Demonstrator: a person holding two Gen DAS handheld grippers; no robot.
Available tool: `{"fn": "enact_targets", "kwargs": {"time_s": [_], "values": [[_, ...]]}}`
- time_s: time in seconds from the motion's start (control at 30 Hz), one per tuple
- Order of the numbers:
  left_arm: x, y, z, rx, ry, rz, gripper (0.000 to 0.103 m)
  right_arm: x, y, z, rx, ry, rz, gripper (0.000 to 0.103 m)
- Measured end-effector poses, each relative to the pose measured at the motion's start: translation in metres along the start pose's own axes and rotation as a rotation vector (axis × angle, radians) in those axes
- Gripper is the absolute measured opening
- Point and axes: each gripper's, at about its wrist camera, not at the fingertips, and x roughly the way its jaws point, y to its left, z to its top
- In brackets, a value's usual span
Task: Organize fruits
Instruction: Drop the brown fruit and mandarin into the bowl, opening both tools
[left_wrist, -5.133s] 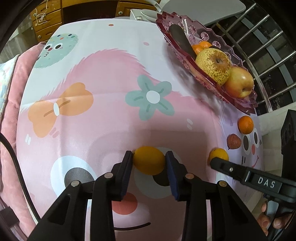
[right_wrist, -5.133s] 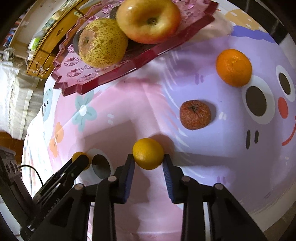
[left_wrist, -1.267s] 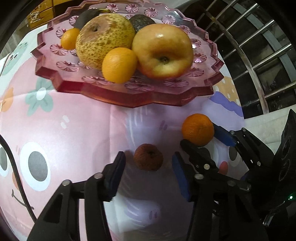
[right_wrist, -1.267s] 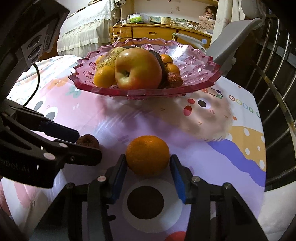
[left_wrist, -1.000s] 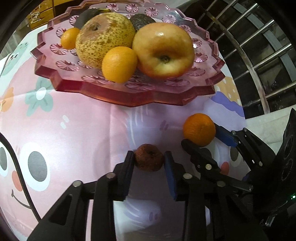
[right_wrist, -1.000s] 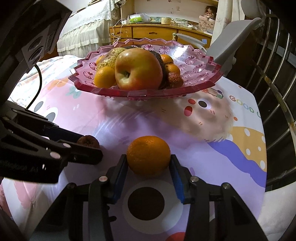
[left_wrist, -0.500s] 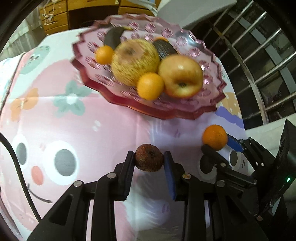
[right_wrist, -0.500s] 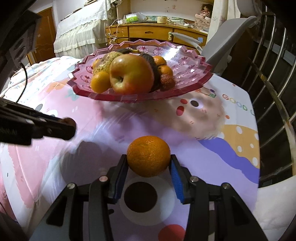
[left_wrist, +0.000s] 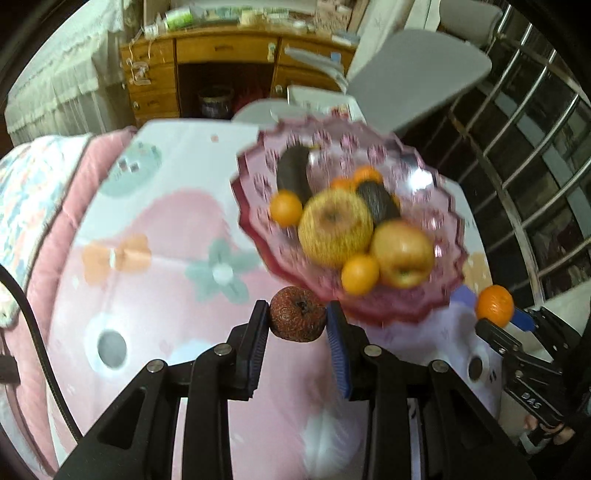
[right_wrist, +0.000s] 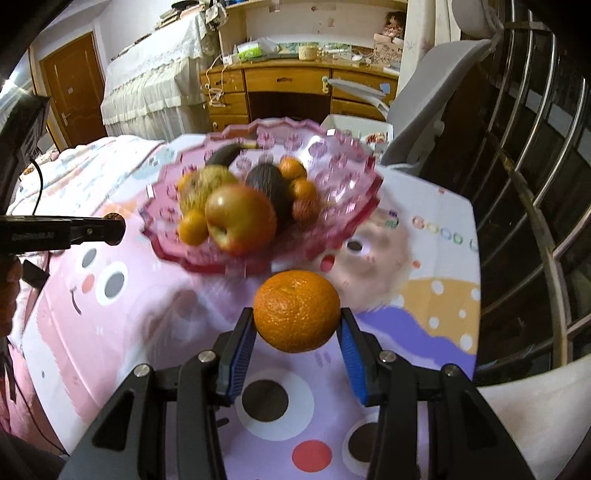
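Left wrist view: the left hand-held gripper (left_wrist: 297, 325) was clenched on a small brown wrinkled fruit (left_wrist: 297, 319) at frame centre, clear of the patterned cloth (left_wrist: 147, 295) below. The pink glass dish (left_wrist: 436, 295) sat in the upper right of the frame, blurred, already carrying an apple (left_wrist: 402, 254), a pear (left_wrist: 334, 225), small oranges and two dark fruits. At the right edge, the right hand-held gripper (left_wrist: 496, 315) held an orange (left_wrist: 494, 305).

Right wrist view: the right hand-held gripper (right_wrist: 297, 332) grasped that orange (right_wrist: 296, 311) at lower centre, with the dish (right_wrist: 354, 206) above it in frame. The left hand-held gripper (right_wrist: 114, 225) entered from the left edge.

Risks, as judged: the dish was crowded, so a fruit released onto the pile could roll off over the rim. Both grippers approaching one dish together could collide. The round orange could slip from the pads if the grip eased.
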Motion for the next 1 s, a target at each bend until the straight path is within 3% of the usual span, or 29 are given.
{"fn": "enact_targets", "kwargs": {"time_s": [0.3, 0.57, 0.67, 0.73, 1.0], "values": [[0.003, -0.005, 0.025, -0.018, -0.109, -0.008, 0.03, 0.003, -0.004, 0.037, 0.037, -0.057, 0.043, 0.045], [0.026, -0.011, 0.023, -0.042, -0.09, -0.023, 0.03, 0.037, 0.001, 0.046, 0.077, -0.018, 0.066, 0.045], [0.029, -0.011, 0.024, -0.044, -0.091, -0.016, 0.043, 0.044, -0.001, 0.046, 0.097, -0.012, 0.054, 0.049], [0.028, -0.01, 0.024, -0.049, -0.093, -0.018, 0.061, 0.043, -0.004, 0.047, 0.123, -0.028, 0.051, 0.055], [0.02, -0.001, 0.001, -0.078, -0.04, -0.037, 0.075, 0.028, -0.006, 0.037, 0.23, -0.005, -0.004, 0.056]]}}
